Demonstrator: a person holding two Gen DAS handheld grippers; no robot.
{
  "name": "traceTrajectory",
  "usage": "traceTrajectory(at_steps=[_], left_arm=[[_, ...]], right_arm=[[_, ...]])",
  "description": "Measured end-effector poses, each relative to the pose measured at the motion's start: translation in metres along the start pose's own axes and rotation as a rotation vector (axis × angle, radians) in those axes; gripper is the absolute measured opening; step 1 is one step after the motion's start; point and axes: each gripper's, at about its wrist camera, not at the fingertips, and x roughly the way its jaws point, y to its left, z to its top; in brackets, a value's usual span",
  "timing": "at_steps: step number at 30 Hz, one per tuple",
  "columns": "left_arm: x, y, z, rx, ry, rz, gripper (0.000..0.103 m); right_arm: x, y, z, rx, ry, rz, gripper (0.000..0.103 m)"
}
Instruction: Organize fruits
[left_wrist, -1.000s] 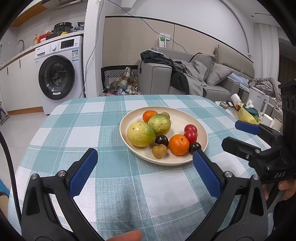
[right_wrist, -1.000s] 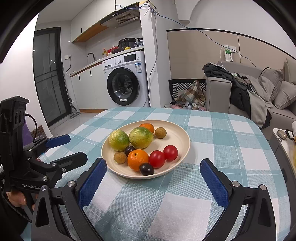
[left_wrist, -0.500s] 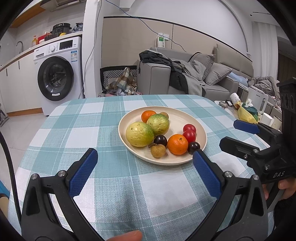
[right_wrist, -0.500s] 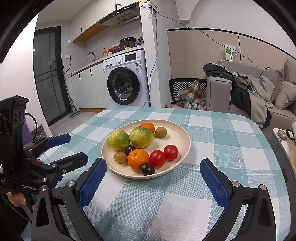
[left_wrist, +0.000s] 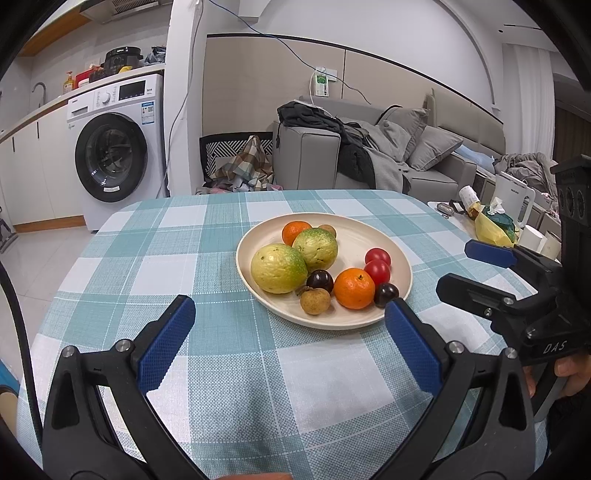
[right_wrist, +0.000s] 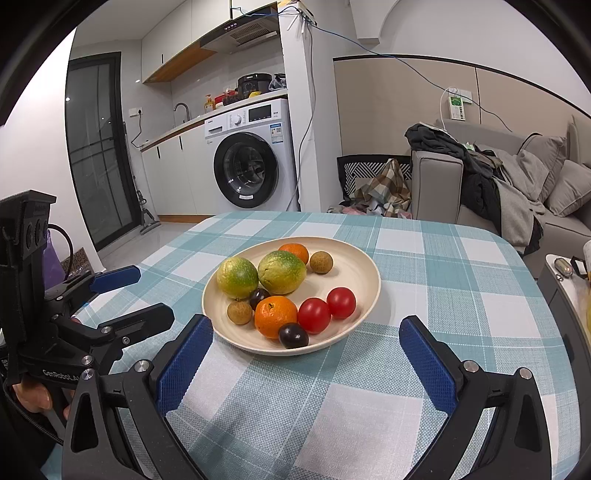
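A cream plate (left_wrist: 369, 236) (right_wrist: 364, 271) sits mid-table on the teal checked cloth. On it lie two yellow-green guavas (left_wrist: 279, 268) (right_wrist: 282, 271), two oranges (left_wrist: 354, 288) (right_wrist: 275, 316), two red tomatoes (left_wrist: 377, 271) (right_wrist: 314, 315), dark plums (left_wrist: 386, 294) (right_wrist: 293, 335) and brown longans (left_wrist: 314, 301) (right_wrist: 239, 312). My left gripper (left_wrist: 290, 315) is open just in front of the plate, nothing between its blue pads. My right gripper (right_wrist: 306, 334) is also open at the plate's near rim, empty. Each gripper shows in the other's view, held in a hand.
The table (left_wrist: 184, 236) ends in a rounded far edge. Beyond stand a washing machine (left_wrist: 110, 155), a basket of clothes (left_wrist: 240, 162) and a grey sofa (left_wrist: 406, 155). A side table with a kettle (left_wrist: 513, 199) and a yellow bag (left_wrist: 493, 225) lies right.
Both grippers have barely drifted; in the left wrist view the plate has slid slightly leftward. Both stay open and empty.
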Motion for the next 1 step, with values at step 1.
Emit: traceTrajectory(at_steps=[1], left_arm=[[0.0,0.0,0.0,0.0,0.0,0.0,0.102]], right_arm=[[0.0001,0.0,0.0,0.0,0.001,0.0,0.103]])
